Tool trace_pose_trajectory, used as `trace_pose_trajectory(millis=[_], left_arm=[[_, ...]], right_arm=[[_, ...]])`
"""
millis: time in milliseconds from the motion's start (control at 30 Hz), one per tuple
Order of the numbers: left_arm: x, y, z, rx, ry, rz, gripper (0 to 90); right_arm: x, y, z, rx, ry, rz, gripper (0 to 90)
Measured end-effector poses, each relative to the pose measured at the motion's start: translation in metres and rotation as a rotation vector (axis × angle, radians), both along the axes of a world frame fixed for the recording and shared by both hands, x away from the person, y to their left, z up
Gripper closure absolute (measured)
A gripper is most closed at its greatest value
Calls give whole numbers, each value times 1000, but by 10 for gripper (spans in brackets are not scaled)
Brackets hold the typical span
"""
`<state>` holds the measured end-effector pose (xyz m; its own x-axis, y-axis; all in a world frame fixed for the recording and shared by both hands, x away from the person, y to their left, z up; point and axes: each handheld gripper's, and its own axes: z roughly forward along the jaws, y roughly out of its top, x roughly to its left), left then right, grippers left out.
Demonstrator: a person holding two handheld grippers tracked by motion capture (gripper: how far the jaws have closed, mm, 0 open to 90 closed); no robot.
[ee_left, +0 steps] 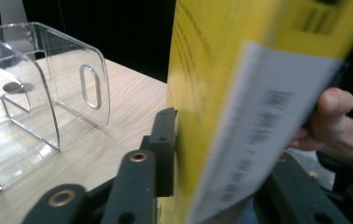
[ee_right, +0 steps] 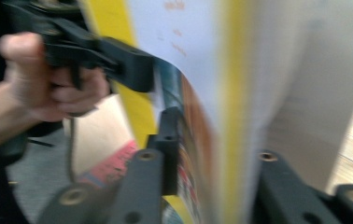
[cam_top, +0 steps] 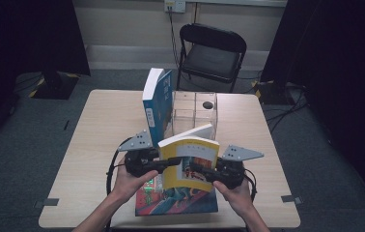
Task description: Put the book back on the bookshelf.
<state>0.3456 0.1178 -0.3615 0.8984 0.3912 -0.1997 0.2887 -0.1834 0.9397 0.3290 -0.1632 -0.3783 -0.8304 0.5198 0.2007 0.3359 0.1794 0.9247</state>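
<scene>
At six o'clock on the pale wooden table (cam_top: 98,125) lies a flat book with a red-and-teal illustrated cover (cam_top: 171,200), its near edge at the table's front rim. Just above it, a thin yellow-covered book (cam_top: 190,159) is held upright off that flat book, pinched from both sides. The left gripper (cam_top: 168,163) bites its seven-o'clock edge; in the left gripper view the jaws stand either side of the yellow cover (ee_left: 202,70), closed on it. The right gripper (cam_top: 201,170) takes the five-o'clock edge, and in the right gripper view its jaws likewise clamp the blurred yellow book (ee_right: 230,93) — the other hand (ee_right: 48,88) and its tool show beyond.

Farther off, toward twelve o'clock, a clear acrylic organiser with upright dividers (cam_top: 195,113) stands at the table's middle. A tall blue-covered book with a white spine (cam_top: 156,104) already stands on end at its eleven-o'clock side, leaning against it.

By the look of it the work is shelving books upright in the organiser: one book stands there, the yellow one is lifted but not yet carried across, and the flat one remains untouched — roughly a third done.

Beyond the table, at twelve o'clock, a black folding chair (cam_top: 212,53) stands against the wall.
</scene>
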Motion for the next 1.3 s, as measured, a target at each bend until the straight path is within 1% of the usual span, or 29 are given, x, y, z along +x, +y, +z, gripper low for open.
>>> trace_pose_trajectory(millis=[33, 67, 100, 133, 167, 233, 267, 300, 367, 400, 433, 467, 500, 567, 633, 667, 700, 733, 767, 800, 833, 1000, 1033, 1067, 1100, 1133, 1167, 1233, 1300], left_arm=[[-5, -1, -1, 2, -25, 12, 706], [-6, -2, -1, -5, -20, 7, 712], [-6, -2, -1, -5, -20, 7, 713], [-7, -2, -2, -4, -21, -1, 713], [-9, -2, -2, -1, -31, -3, 711], [-12, -4, -2, -2, -35, 8, 711], [-12, -4, -2, -2, -35, 8, 711], [-12, -4, -2, -1, -36, 13, 711], [-12, -3, -2, -5, -30, 19, 710], [-12, -3, -3, -7, -28, 23, 710], [-14, -5, -2, 1, -39, 28, 711], [-14, -5, -2, 1, -39, 28, 712], [-15, -6, -2, 9, -43, 38, 712], [-15, -7, -2, 11, -46, 40, 711], [-15, -8, -1, 16, -49, 55, 710], [-15, -9, -1, 18, -53, 53, 710], [-15, -10, -1, 29, -56, 57, 710], [-16, -11, 0, 30, -60, 62, 710], [-17, -14, 2, 49, -76, 66, 708], [-18, -15, 3, 58, -83, 72, 707], [-18, -16, 3, 62, -81, 71, 704], [-18, -19, 3, 64, -85, 74, 704], [-18, -19, 3, 73, -90, 74, 704], [-18, -20, 3, 71, -85, 68, 702], [-20, -22, 1, 77, -90, 67, 685], [-20, -22, 1, 77, -90, 67, 683], [-22, -23, 0, 60, -100, 87, 683], [-23, -23, 0, 69, -108, 104, 680], [-23, -22, -1, 73, -113, 106, 679]], right_arm=[[-1, -2, 0, -8, -9, -6, 661], [-1, -4, 0, -16, -15, -27, 616], [-2, -7, 1, -23, -25, -45, 591], [-2, -7, 1, -23, -25, -45, 591], [-4, -9, 2, -38, -41, -46, 573], [-7, -16, 4, -56, -74, -77, 535], [-7, -16, 4, -56, -74, -77, 535], [-7, -19, 5, -60, -80, -92, 520], [-4, -29, 4, -42, -75, -136, 446], [-4, -29, 4, -42, -75, -136, 446], [1, -33, 0, -44, -60, -166, 387], [1, -33, 0, -44, -60, -166, 387], [5, -33, -5, -34, -35, -146, 374], [9, -29, -10, -40, -24, -130, 369], [10, -28, -11, -38, -16, -124, 367], [11, -25, -13, -36, -12, -114, 367], [13, -20, -14, -30, 1, -95, 349], [13, -20, -14, -30, 1, -95, 349], [14, -15, -15, -37, 8, -96, 299], [13, -14, -15, -47, 2, -97, 294], [13, -13, -15, -54, -4, -100, 293], [11, -12, -14, -60, -3, -103, 295], [10, -12, -14, -63, -3, -104, 294], [10, -11, -14, -69, -4, -104, 291], [9, -9, -14, -63, 2, -88, 279], [9, -9, -14, -63, 2, -88, 279], [8, -5, -13, -76, -4, -76, 274], [7, -2, -12, -104, -18, -80, 277], [7, -2, -12, -108, -20, -78, 285]])
